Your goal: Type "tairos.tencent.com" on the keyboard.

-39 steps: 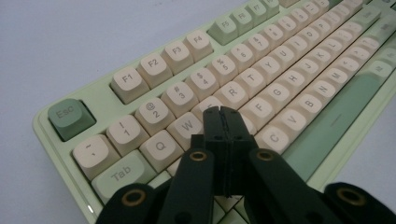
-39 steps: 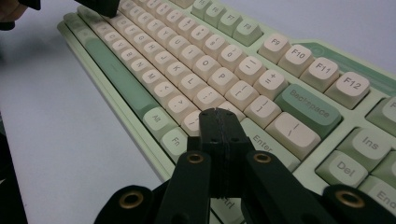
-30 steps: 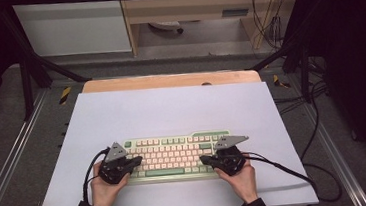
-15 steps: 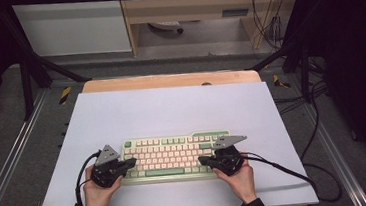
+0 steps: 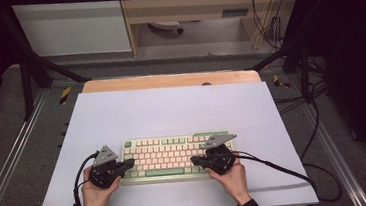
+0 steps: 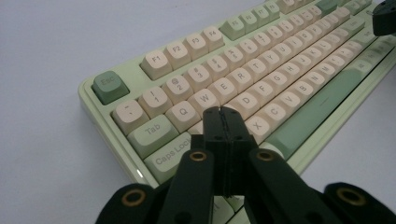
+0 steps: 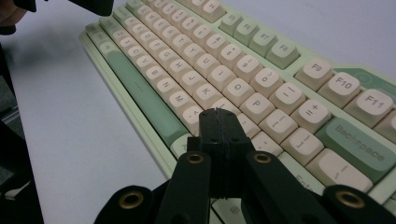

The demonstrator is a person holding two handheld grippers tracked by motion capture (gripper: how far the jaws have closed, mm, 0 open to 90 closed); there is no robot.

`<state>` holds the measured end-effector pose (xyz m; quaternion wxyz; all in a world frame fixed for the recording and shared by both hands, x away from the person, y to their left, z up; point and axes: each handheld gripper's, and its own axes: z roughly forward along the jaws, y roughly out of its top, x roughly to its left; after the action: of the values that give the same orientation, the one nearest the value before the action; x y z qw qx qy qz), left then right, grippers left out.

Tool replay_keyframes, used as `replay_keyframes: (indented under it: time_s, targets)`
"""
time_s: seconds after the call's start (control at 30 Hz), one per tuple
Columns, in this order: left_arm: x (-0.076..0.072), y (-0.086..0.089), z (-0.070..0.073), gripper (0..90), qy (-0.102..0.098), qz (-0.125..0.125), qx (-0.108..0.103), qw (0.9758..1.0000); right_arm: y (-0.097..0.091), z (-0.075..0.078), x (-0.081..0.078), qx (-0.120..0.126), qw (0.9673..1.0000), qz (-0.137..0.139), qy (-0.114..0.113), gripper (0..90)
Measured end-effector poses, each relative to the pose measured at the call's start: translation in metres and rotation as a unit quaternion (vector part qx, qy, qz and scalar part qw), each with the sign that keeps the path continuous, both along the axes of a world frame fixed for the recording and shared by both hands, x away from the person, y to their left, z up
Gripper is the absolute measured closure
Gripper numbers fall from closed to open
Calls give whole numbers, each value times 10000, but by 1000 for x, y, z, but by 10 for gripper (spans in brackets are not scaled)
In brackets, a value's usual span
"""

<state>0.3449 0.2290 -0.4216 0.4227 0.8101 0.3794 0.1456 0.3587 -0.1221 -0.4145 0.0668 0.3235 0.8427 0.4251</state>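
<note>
A pale green keyboard (image 5: 175,156) with cream keys lies beneath both grippers' clenched, empty jaws.

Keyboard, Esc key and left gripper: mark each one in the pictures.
keyboard (image 5: 168,157): high view, on the middle rows of its keys.
Esc key (image 6: 109,85): left gripper view, on the top face of the green cap.
left gripper (image 6: 222,112): left gripper view, at the tips of its shut jaws.

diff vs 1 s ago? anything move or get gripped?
The left gripper slid a little outward, toward the left end of the keyboard, with its hand. Nothing was taken hold of or let go. The right gripper and the keyboard kept their places, and both grippers are shut with nothing between the jaws.
</note>
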Motion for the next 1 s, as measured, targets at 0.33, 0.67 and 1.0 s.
replay_keyframes:
  time_s: [0.33, 0.67, 1.0]
  targets:
    - [1, 1, 0, 900, 1, 20, -28, 10000, 12, -8, 5, -68, 9999, 66, 58, 900]
    - [1, 1, -1, 900, 18, 6, -28, 10000, 15, -14, 6, -143, 9998, 77, 86, 900]
    - [1, 1, -1, 900, 15, 4, -23, 10000, 16, -18, 6, -188, 9998, 90, 57, 900]
